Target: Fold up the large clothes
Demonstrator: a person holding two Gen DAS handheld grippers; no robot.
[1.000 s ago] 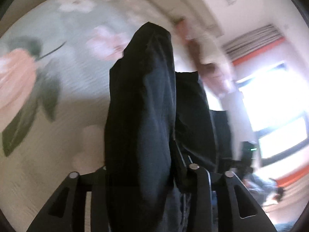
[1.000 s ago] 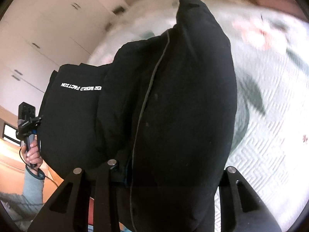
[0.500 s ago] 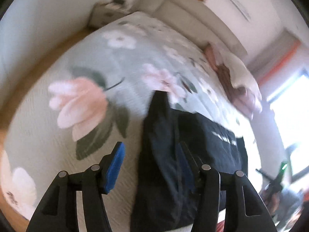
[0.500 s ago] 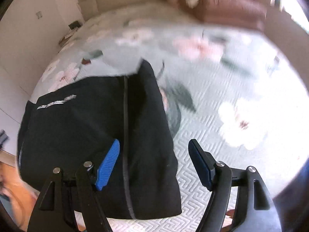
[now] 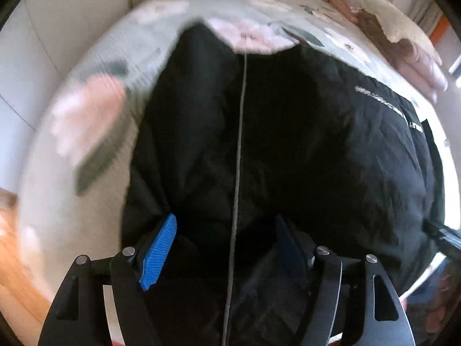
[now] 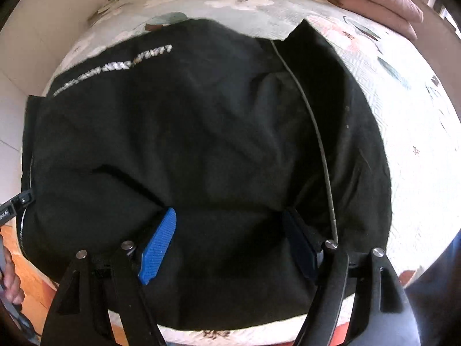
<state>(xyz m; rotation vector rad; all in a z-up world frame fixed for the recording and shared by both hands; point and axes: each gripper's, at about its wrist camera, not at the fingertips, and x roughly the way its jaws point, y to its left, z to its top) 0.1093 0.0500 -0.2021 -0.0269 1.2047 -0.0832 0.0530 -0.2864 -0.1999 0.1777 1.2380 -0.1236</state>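
The black jacket (image 6: 201, 144) lies folded on the bed (image 6: 417, 132), a thick dark bundle near the bed's near edge, with its white lettering (image 6: 115, 67) along one side and a pale zip line (image 6: 314, 127) running down the other. In the left wrist view the same zip (image 5: 237, 155) runs straight down between the fingers.

Both grippers point steeply down over the cloth. The left gripper (image 5: 224, 245) stands with its fingers spread and nothing pinched; the right gripper (image 6: 227, 242) likewise, its blue pads (image 6: 158, 248) apart with cloth below them, not pressed. Both sets of fingers have just been opening, so this looks like the release at the end of a fold: the flap has been laid over and let go.

The jacket is by my reckoning well along, already a compact block. The next move probably calls for lifting clear without dragging the top layer, then either smoothing the puffy surface or taking one edge in both grippers for a further fold. The padded cloth may spring back open, so a fresh grip should bite through all layers at the edge.

A hand (image 6: 10, 276) shows at the left rim of the right view.
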